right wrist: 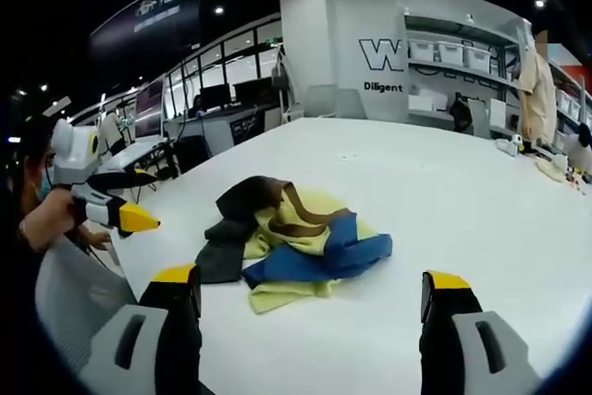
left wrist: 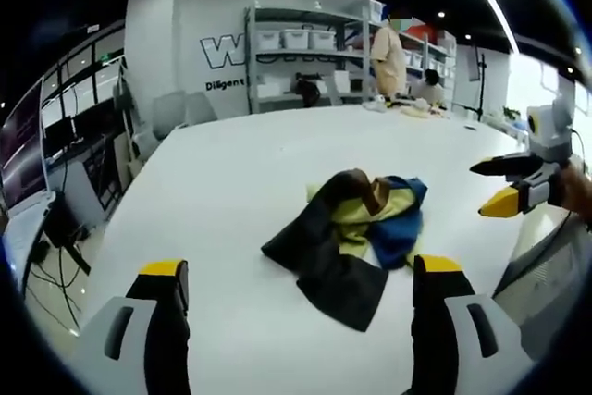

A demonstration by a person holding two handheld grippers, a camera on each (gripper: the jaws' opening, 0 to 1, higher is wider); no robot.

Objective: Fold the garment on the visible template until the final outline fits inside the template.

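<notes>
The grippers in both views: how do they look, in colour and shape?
The left gripper has two broad black jaws with yellow tips, set on light grey housings with a dark slot each. The right gripper has the same build: black jaws, yellow tips, grey slotted housings. Seen from the side in the other view, each jaw tip tapers to a yellow point.

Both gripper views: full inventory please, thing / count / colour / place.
garment: 1, black, yellow, blue and brown, crumpled in a heap mid-table, no claw touching it
table: 1, white, large, under the garment
shelving: 1 unit, grey, white bins on top shelf, against far wall
person: 1, pale yellow top, standing by the shelving
desks with monitors: a row, dark, beyond the table's far side in the right gripper view
left claw: 1, black jaws with yellow tips, open, short of the garment
right claw: 1, same colours, open, short of the garment
</notes>
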